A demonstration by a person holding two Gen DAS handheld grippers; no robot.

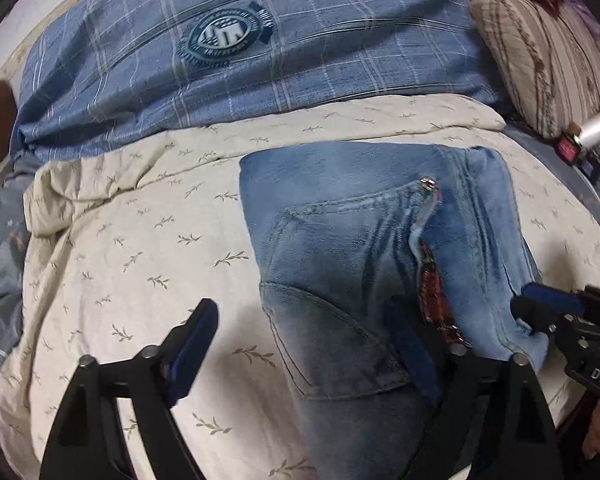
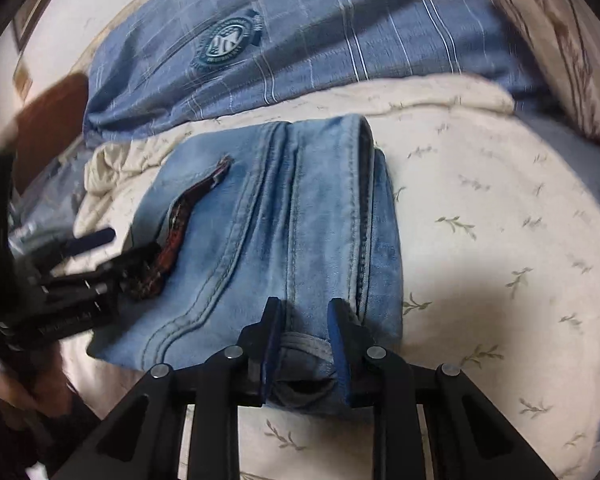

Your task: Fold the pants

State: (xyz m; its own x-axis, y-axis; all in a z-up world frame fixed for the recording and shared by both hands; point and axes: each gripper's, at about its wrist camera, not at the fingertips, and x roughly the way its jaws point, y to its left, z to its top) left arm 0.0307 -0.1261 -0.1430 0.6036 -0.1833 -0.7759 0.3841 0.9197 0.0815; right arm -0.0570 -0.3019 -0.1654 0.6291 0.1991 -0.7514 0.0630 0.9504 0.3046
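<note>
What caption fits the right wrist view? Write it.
Right claw pinches the near edge of folded jeans on a leaf-print bedspread.

You see the pants (image 2: 308, 216) in faded light-blue denim, a matt, coarse-woven cloth with raised double-stitched seams; a small bright metal rivet (image 1: 427, 182) sits at a pocket corner. The lining (image 2: 180, 216) showing at the opening is a red patterned cloth. The bed cover (image 1: 148, 240) is matt cream cloth, lightly creased, printed with small leaf sprigs. The blue checked blanket (image 1: 260, 40) is a smooth woven cloth. Each hand-held gripper, left (image 1: 304, 356) and right (image 2: 305, 344), is matt black plastic with blue finger pads (image 2: 270, 344) and dull silver metal pivot pins (image 2: 233, 352).
</note>
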